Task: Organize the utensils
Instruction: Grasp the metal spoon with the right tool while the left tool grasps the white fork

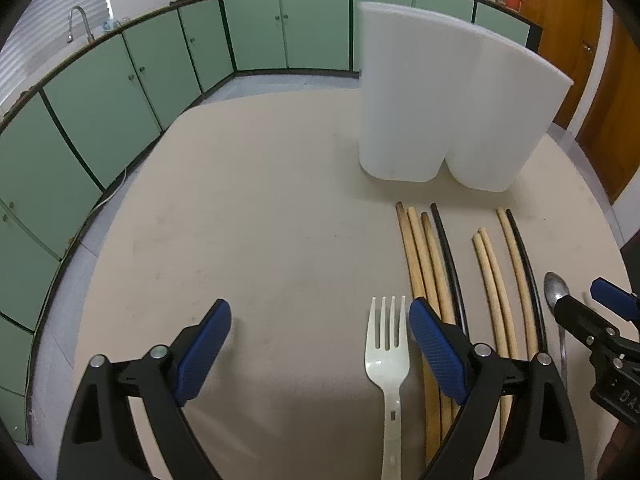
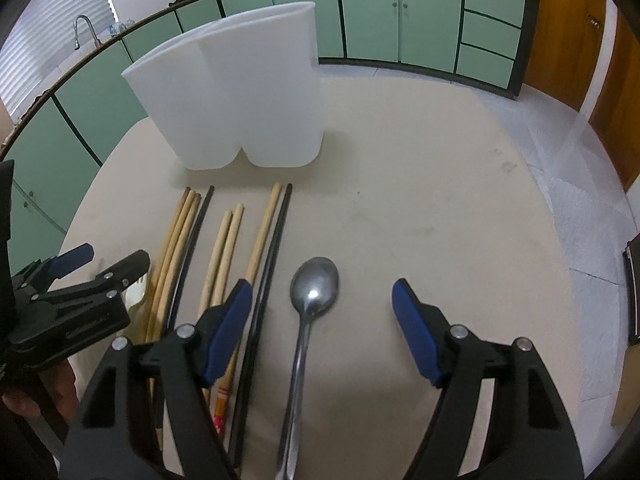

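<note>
I see the beige surface (image 1: pixel 240 208) carrying a white two-part holder (image 2: pixel 240 92) at the far side, with chopsticks (image 2: pixel 224 248), a spoon (image 2: pixel 314 284) and a plastic fork (image 1: pixel 387 344) laid in front of it. My left gripper (image 1: pixel 320 344) and right gripper (image 2: pixel 322 320) both hover with jaws wide apart, holding nothing. I judge this the first pick: lower over the spoon's handle and close squarely.
</note>
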